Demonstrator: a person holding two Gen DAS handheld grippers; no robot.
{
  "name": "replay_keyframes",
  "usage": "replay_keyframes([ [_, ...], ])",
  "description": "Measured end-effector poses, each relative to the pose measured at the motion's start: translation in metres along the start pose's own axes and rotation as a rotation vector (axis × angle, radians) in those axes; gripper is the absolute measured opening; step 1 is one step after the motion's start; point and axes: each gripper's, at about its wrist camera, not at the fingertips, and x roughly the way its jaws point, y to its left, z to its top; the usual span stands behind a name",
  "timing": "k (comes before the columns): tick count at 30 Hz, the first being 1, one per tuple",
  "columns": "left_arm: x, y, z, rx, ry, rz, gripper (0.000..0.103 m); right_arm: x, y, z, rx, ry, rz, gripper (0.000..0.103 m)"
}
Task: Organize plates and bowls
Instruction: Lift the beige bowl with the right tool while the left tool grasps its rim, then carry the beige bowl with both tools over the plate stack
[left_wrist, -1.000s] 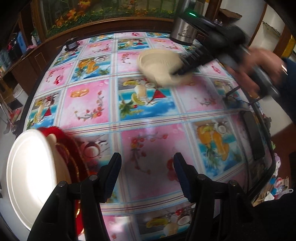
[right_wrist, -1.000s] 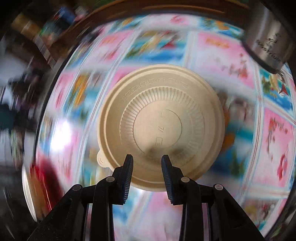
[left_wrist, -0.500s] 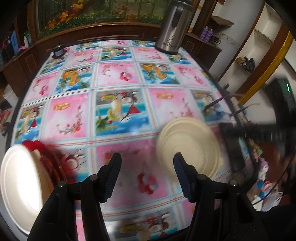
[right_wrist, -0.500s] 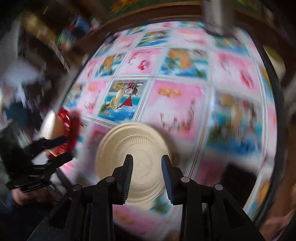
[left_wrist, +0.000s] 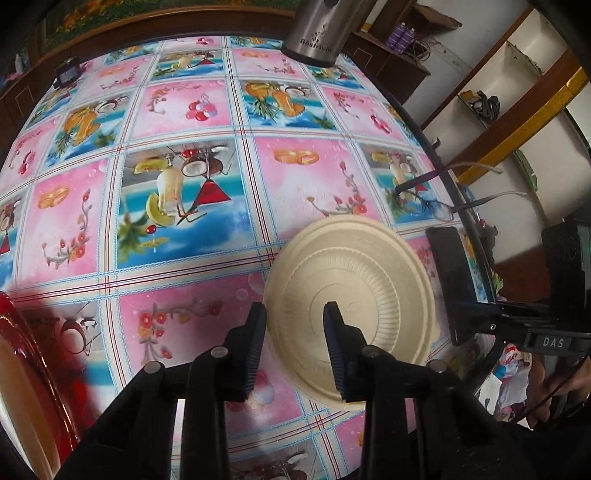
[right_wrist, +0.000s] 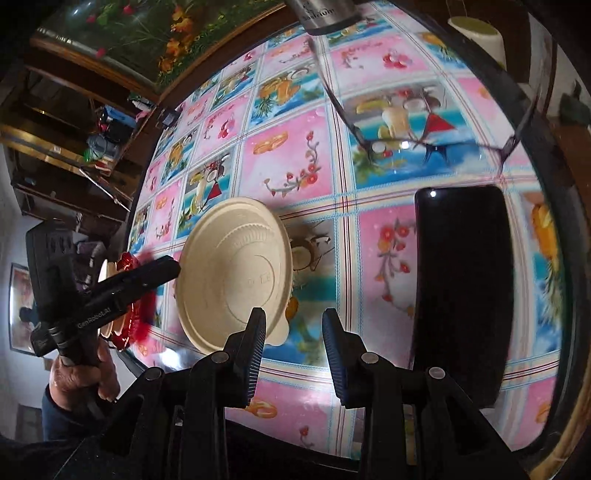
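Observation:
A beige ribbed plate lies upside down on the patterned tablecloth near the table's right front edge; it also shows in the right wrist view. My left gripper is open and empty, its fingers just above the plate's near left rim. My right gripper is open and empty, just right of the plate's near edge; in the left wrist view it is beside the plate's right rim. A red plate with a white plate on it sits at the table's left front edge.
A black phone lies right of the beige plate. Eyeglasses lie behind the phone. A steel thermos stands at the far edge. A small dark object sits at the far left. The table edge is close on the right.
The right gripper carried the beige plate from the far side to the near right of the table and let it go. The left gripper moved right to the plate.

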Motion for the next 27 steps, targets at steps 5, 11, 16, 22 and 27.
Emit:
replay_keyframes([
  [5,0.012,0.005,0.0,-0.009,0.027,0.002,0.031,0.012,0.001,0.0,0.009,0.015,0.031,0.032],
  [11,0.019,0.008,-0.008,-0.01,0.049,-0.008,0.031,0.024,0.012,0.004,-0.027,0.033,0.018,0.028],
  [16,0.022,-0.005,-0.019,0.059,0.056,0.042,0.022,0.03,0.018,0.006,-0.063,0.044,-0.044,0.015],
  [22,0.006,-0.009,-0.022,0.093,-0.001,0.116,0.022,0.027,0.03,0.007,-0.127,0.026,-0.069,0.015],
  [27,0.0,-0.011,-0.024,0.11,-0.024,0.157,0.022,0.028,0.035,0.008,-0.145,0.022,-0.053,0.015],
])
